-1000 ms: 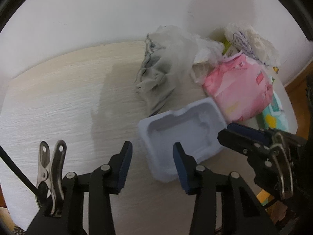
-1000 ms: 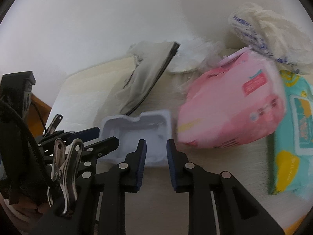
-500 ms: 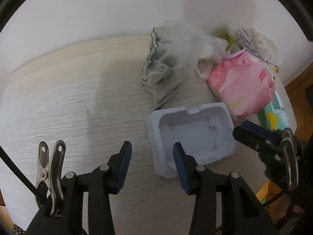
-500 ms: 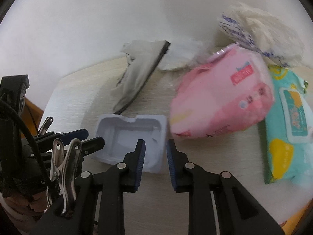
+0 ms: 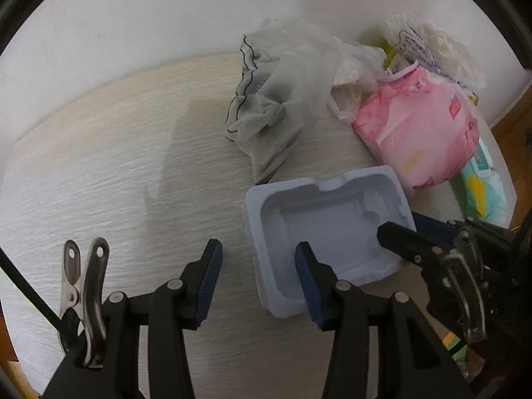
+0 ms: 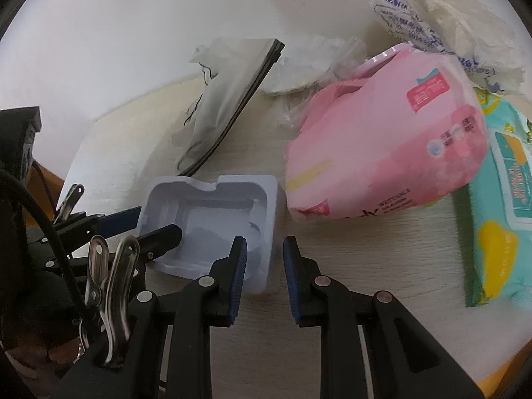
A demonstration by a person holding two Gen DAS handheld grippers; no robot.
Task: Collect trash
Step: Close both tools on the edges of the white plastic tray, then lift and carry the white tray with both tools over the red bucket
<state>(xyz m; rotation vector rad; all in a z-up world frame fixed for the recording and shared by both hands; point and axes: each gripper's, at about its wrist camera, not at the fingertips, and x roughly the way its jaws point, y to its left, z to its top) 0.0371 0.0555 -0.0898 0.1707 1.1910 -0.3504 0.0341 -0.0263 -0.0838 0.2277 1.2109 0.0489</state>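
A pale blue moulded plastic tray lies open side up on the light wooden table; it also shows in the right wrist view. My left gripper is open, its jaws straddling the tray's near left wall. My right gripper is open with a narrow gap, its jaws either side of the tray's right wall. A crumpled clear plastic bag with a black edge lies behind the tray.
A pink wipes pack lies right of the tray, a teal wipes pack beyond it. A crumpled white printed bag is against the white wall. The table's edge runs close on the right.
Both grippers have closed in on the blue tray. My left jaws now straddle its left wall and my right jaws its right wall. The right gripper's gap has widened slightly.
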